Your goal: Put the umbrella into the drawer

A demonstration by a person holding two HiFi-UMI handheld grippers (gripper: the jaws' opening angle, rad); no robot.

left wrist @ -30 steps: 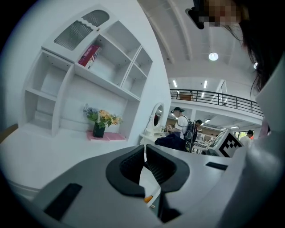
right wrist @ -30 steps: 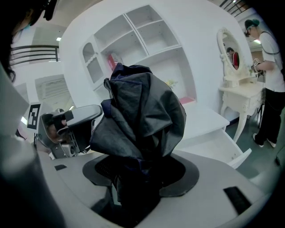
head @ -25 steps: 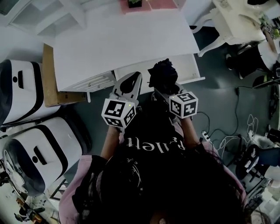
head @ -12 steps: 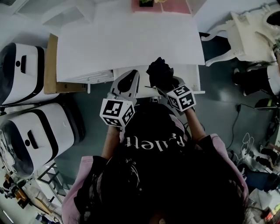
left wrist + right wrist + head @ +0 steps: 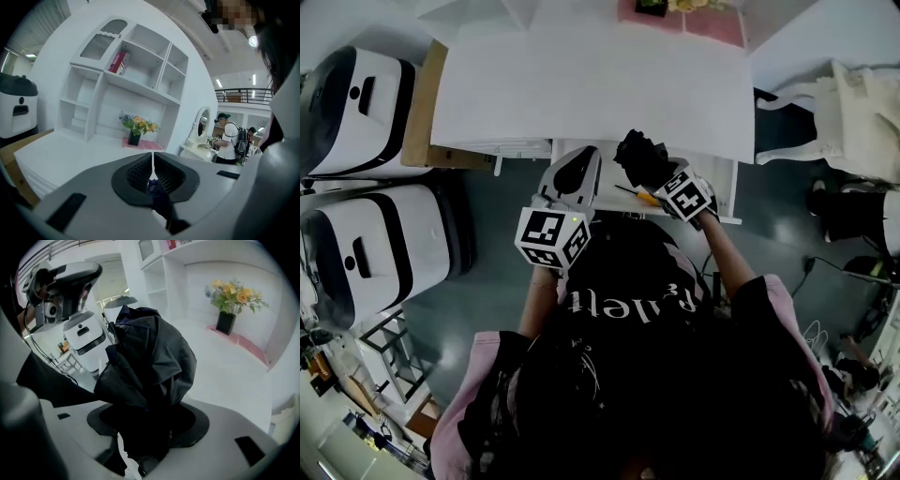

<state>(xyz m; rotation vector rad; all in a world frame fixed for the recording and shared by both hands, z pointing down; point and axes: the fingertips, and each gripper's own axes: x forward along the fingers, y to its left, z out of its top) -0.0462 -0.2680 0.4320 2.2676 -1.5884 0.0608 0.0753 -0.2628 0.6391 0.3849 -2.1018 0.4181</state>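
In the head view, my right gripper [image 5: 664, 178] is clenched on the black folded fabric umbrella [image 5: 639, 157]. I hold it over the white pulled-out drawer [image 5: 727, 192], which juts from under the front edge of the white desk worktop [image 5: 581, 84]. The bundle sits over the drawer's middle, and I cannot tell whether it touches the drawer floor. A thin yellow object [image 5: 645, 197] lies in the drawer just beside that gripper; what it is I cannot make out. My left gripper [image 5: 584, 161] points at the drawer's left end, beside the umbrella but apart from it.

In the left gripper view, the left gripper [image 5: 153, 159] has its jaws pressed together, and I see nothing caught between the pads. It looks out across the bare worktop [image 5: 70, 150].

In the right gripper view, the right gripper [image 5: 150, 427] bites into the umbrella [image 5: 150, 357] low on the bundle. Loose, crumpled folds of canopy billow out past the jaw tips.

I judge it light and soft on the outside, with stiff ribs and a shaft somewhere inside. The cloth looks slick, so a grip on fabric alone may slide or let the folds sag open. Taking hold through the middle of the bundle, where the shaft backs the cloth, seems the firmer place. It does not look fragile, but loose folds could snag on the drawer's rim.
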